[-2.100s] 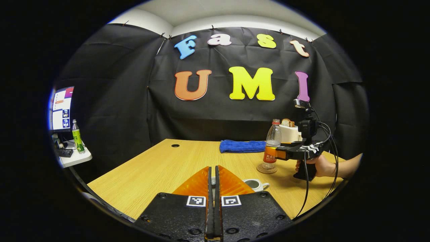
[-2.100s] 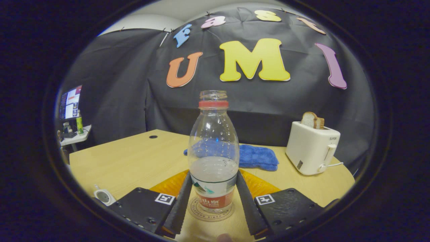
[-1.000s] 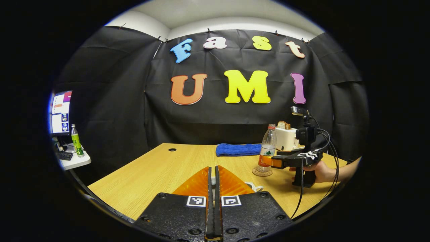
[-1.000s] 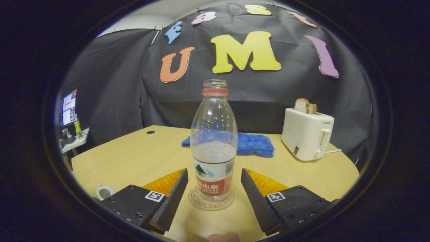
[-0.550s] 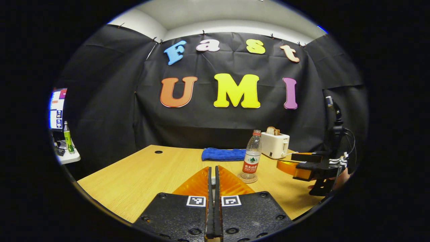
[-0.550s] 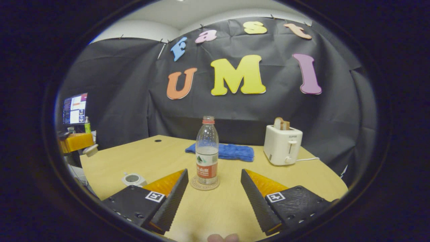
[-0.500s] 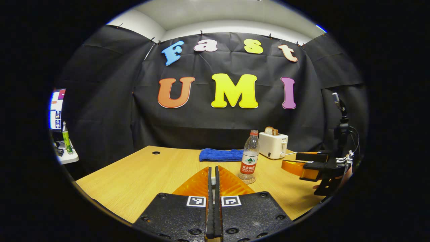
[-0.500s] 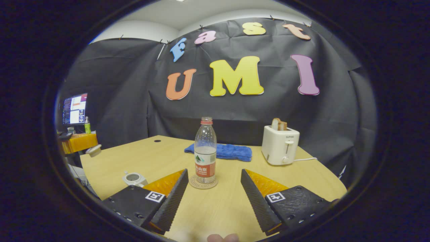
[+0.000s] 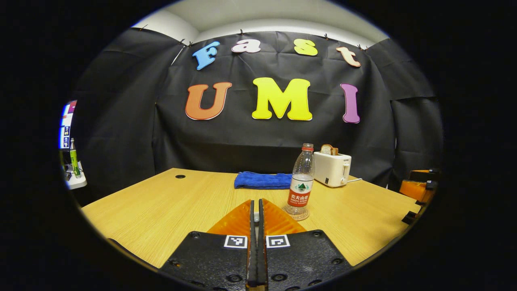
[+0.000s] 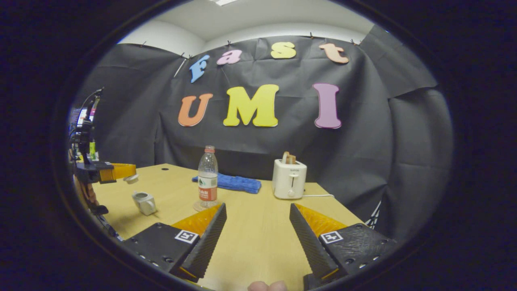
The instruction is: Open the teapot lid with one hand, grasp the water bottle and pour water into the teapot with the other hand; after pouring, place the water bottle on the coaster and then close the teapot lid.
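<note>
The bottle (image 10: 207,173) is standing upright on the coaster (image 9: 296,213), mid-worktop (image 10: 258,230), uncapped and roughly half full. The pot (image 10: 144,202) is sitting open toward the left, apart from the bottle. The left hand-held gripper (image 10: 128,174) is hovering above and left of the pot with its jaws pressed together on the lid (image 10: 131,178); in its own view the fingers are meeting with only a sliver of something pale between them. The right hand-held gripper (image 10: 257,226) is sitting near the front edge, jaws wide and holding nothing, well apart from the bottle. A blue cloth (image 9: 262,180) and a toaster (image 10: 289,178) are lying at the far side.

By this layout, pouring and bottle placement look finished; closing the pot remains. The lid appears small, hard and probably ceramic, so it is likely light, slick and chip-prone; a grip on its knob suits it best. Lowering it level, centred over the opening, should seat it without knocking the rim. The pot itself looks light enough to slide if nudged sideways.
</note>
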Demonstrator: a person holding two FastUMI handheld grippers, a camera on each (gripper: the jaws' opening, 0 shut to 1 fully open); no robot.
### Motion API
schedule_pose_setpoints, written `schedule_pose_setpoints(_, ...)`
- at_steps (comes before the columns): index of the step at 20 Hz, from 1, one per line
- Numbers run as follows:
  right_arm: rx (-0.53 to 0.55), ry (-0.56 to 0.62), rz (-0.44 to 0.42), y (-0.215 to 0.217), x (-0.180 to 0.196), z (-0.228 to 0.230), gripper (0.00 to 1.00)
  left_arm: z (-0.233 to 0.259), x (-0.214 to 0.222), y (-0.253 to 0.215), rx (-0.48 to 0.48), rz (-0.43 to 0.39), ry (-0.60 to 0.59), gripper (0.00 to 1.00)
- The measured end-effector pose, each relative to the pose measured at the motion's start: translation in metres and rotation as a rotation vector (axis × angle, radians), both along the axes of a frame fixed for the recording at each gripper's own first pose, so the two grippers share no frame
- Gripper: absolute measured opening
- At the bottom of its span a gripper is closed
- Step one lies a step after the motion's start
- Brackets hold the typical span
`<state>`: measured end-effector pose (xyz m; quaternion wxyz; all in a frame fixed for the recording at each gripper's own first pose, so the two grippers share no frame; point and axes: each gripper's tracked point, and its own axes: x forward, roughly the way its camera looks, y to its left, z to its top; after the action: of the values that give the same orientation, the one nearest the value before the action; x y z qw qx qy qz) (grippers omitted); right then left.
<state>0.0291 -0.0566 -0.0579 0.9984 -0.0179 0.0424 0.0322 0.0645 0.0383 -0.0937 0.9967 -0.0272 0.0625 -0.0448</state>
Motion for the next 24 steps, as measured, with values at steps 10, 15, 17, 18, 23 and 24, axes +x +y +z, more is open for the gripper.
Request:
schedule_pose_setpoints(10,0.002,0.053,-0.078,-0.030,-0.010,-0.023,0.94,-0.034,0.015,0.004,0.010,0.015,0.054,0.03)
schedule_pose_setpoints(15,-0.001,0.063,-0.084,-0.032,-0.010,-0.026,0.94,-0.046,0.017,0.001,0.031,0.010,0.076,0.03)
schedule_pose_setpoints(17,-0.001,0.065,-0.085,-0.032,-0.011,-0.028,0.94,-0.048,0.018,0.002,0.033,0.009,0.082,0.03)
schedule_pose_setpoints(18,0.000,0.067,-0.086,-0.032,-0.012,-0.029,0.94,-0.050,0.016,0.003,0.031,0.010,0.083,0.03)
schedule_pose_setpoints(23,0.012,0.075,-0.085,-0.032,-0.014,-0.031,0.93,-0.055,0.017,0.002,0.038,0.028,0.103,0.04)
schedule_pose_setpoints(24,0.015,0.074,-0.084,-0.031,-0.015,-0.030,0.93,-0.055,0.018,0.002,0.036,0.032,0.105,0.05)
